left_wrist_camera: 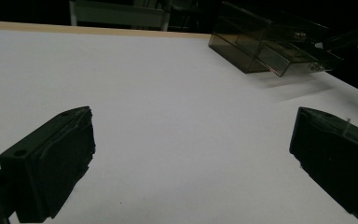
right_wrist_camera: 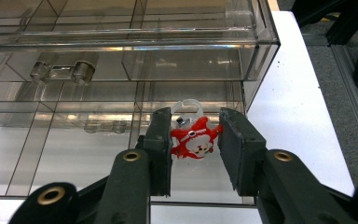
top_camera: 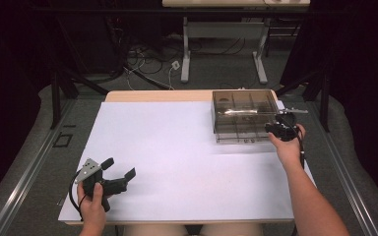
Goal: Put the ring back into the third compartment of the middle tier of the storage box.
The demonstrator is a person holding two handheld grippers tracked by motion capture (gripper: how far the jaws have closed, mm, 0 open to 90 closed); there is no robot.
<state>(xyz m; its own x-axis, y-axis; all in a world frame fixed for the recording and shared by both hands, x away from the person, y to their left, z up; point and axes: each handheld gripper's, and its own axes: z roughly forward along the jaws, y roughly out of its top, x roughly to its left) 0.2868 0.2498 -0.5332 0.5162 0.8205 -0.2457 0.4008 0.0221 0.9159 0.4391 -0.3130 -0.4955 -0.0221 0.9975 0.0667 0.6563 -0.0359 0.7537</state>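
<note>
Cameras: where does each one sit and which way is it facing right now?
High view: above the person's side, looking forward and down on the table; both forearms, left gripper, right gripper.
Left gripper view: rides low, looks across the table; own open jaws.
Right gripper view: looks into the clear compartment box; jaws grip a red charm.
All three show the box.

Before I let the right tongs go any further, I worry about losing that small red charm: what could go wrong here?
1. The right tongs pinch the red charm only by its edges; it could slip or twist out.
2. It hangs over the clear compartment box, near a divider, so a drop might land in the wrong compartment.
3. The raised lid sits just above; lifting could knock it.
</note>
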